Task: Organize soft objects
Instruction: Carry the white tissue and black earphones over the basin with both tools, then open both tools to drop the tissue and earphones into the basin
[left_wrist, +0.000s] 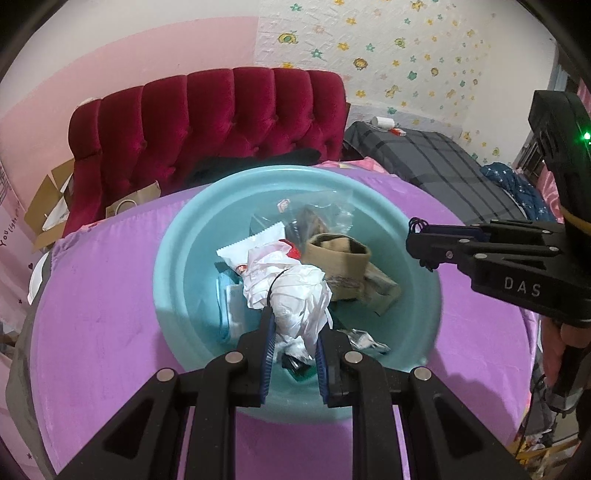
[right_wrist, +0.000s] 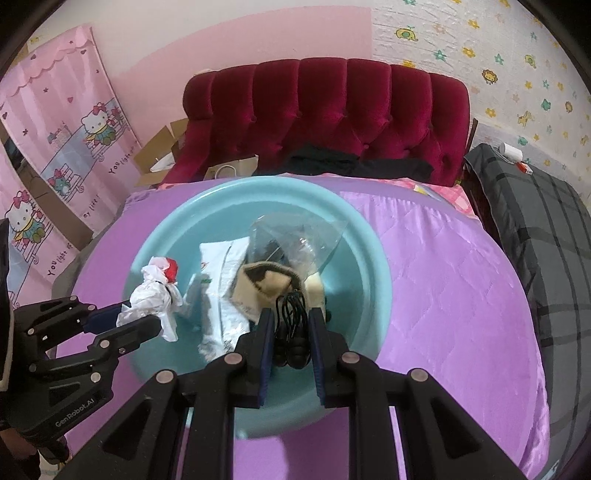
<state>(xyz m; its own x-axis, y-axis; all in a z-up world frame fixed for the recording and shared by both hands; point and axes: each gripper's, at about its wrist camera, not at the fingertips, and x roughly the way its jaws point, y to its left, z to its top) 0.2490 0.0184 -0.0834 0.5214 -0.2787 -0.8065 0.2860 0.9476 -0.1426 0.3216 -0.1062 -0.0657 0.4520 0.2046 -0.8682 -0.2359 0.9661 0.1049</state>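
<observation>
A light blue basin (left_wrist: 177, 236) (right_wrist: 373, 258) sits on a purple bedspread (left_wrist: 103, 295) (right_wrist: 443, 295). It holds a beige sock (left_wrist: 340, 258) (right_wrist: 266, 284), a white snack packet (left_wrist: 251, 247) (right_wrist: 221, 266), a clear plastic bag (right_wrist: 295, 236) and other small items. My left gripper (left_wrist: 297, 314) (right_wrist: 136, 314) is shut on a crumpled white plastic bag (left_wrist: 295, 295) (right_wrist: 155, 299) above the basin's left side. My right gripper (right_wrist: 291, 317) (left_wrist: 415, 240) is shut on a coiled black cable with earbuds (right_wrist: 291, 332) above the basin's right side.
A dark red tufted headboard (left_wrist: 221, 118) (right_wrist: 332, 114) stands behind the bed. A grey plaid blanket (left_wrist: 443, 162) (right_wrist: 535, 229) lies to the right. Cardboard boxes and a paper bag (left_wrist: 125, 199) (right_wrist: 232, 168) sit at the left of the headboard.
</observation>
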